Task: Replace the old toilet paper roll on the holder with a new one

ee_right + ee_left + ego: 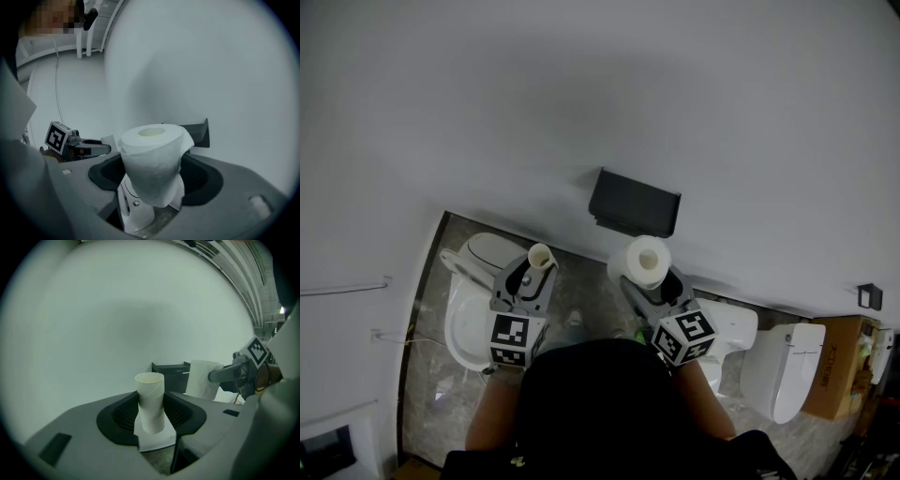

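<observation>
Currently both grippers are loaded and sit side by side in the middle of the head view, in front of a plain white wall [581,94]. The left gripper [528,279] is clamped on an empty cardboard tube [150,401]. In the left gripper view the tube stands upright between the two ribbed pads, which press on its opposite sides, and its open top rises above them. The right gripper [661,286] is closed around a full new toilet paper roll [152,164]. The roll is also upright, with its core hole facing up, and a loose sheet is draped down its front. It bulges above the jaws, which press into its sides.

The holder [635,204], a black box-like fitting, is mounted on the wall just above the centre of the head view. It is higher in the frame than both grippers and nearer the right one. The roll sits just below it, apart from it. In the right gripper view the holder's dark edge shows behind the roll, at its right. In the left gripper view it appears behind the tube and to the right, with the roll and the right gripper beside it.

Each gripper's marker cube [510,339] faces the head camera at the lower middle. Below them the person's dark clothing fills the bottom centre. A white toilet [469,319] stands on the marbled grey floor [431,394] at the lower left, beneath the left gripper. More white fixtures and a cardboard box [842,366] line the lower right.
</observation>
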Demonstrator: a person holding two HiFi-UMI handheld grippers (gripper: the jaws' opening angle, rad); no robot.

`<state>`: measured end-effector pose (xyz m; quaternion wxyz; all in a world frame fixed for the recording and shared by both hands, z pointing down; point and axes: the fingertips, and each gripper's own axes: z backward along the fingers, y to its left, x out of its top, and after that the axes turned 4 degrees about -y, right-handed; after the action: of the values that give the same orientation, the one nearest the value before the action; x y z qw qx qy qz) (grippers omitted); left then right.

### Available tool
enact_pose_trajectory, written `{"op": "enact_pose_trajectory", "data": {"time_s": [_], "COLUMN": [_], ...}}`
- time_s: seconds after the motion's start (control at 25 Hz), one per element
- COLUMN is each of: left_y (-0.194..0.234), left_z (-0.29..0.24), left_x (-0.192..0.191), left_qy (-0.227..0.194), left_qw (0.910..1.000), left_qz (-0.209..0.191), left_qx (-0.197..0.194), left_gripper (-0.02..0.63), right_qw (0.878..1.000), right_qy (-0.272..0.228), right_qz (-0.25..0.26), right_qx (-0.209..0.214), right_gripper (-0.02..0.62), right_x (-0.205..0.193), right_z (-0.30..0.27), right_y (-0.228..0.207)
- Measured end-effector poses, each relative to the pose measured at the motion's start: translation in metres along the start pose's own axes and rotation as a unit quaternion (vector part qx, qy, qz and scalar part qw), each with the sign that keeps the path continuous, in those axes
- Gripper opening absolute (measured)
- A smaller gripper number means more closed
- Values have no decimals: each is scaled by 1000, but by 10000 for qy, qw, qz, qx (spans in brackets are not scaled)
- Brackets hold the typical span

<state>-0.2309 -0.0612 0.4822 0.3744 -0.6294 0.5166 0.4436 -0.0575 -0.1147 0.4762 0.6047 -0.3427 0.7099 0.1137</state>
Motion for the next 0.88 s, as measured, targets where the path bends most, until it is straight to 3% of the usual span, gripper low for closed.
{"op": "enact_pose_trajectory", "data": {"time_s": [0.32,0.88], "left_y": [15,31], "left_z": [1,-11], "left_x": [-6,-7], "left_qy": [4,-86], "left_qw": [10000,9998], "left_qz": [27,157], "left_qx": [0,-78], "left_gripper": [179,179], "right_qw": [9993,9959], "right_qy": [-64,-665], "right_qz": [280,528], "right_qx": [220,314], "right_gripper": [348,344], "right_x": [14,102], "right_z": [-20,-48], "right_y": [19,30]}}
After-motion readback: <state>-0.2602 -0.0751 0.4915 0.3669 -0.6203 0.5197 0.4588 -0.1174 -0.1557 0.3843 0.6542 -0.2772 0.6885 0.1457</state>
